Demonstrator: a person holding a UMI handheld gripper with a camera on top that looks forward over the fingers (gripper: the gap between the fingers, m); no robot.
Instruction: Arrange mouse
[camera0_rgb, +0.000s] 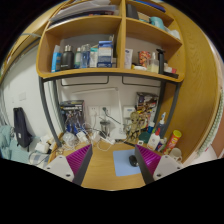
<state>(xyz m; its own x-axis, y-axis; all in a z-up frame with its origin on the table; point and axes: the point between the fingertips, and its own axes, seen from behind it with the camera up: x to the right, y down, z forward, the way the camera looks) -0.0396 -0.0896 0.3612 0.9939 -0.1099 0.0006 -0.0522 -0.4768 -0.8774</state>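
A small black mouse (133, 159) lies on a light blue mouse pad (122, 165) on the wooden desk (100, 170). The pad sits toward the right side of the gap between my fingers. My gripper (113, 150) is open, low over the desk. The mouse rests on the pad between the fingers, close to the inner face of the right finger (148, 160) and well apart from the left finger (78, 160). Neither finger presses on anything.
Tangled cables and small items (95, 130) crowd the back of the desk beyond the fingers. Bottles (170, 142) stand at the right, a dark object (22, 126) at the left. A wooden shelf unit (110, 45) with bottles and boxes hangs above.
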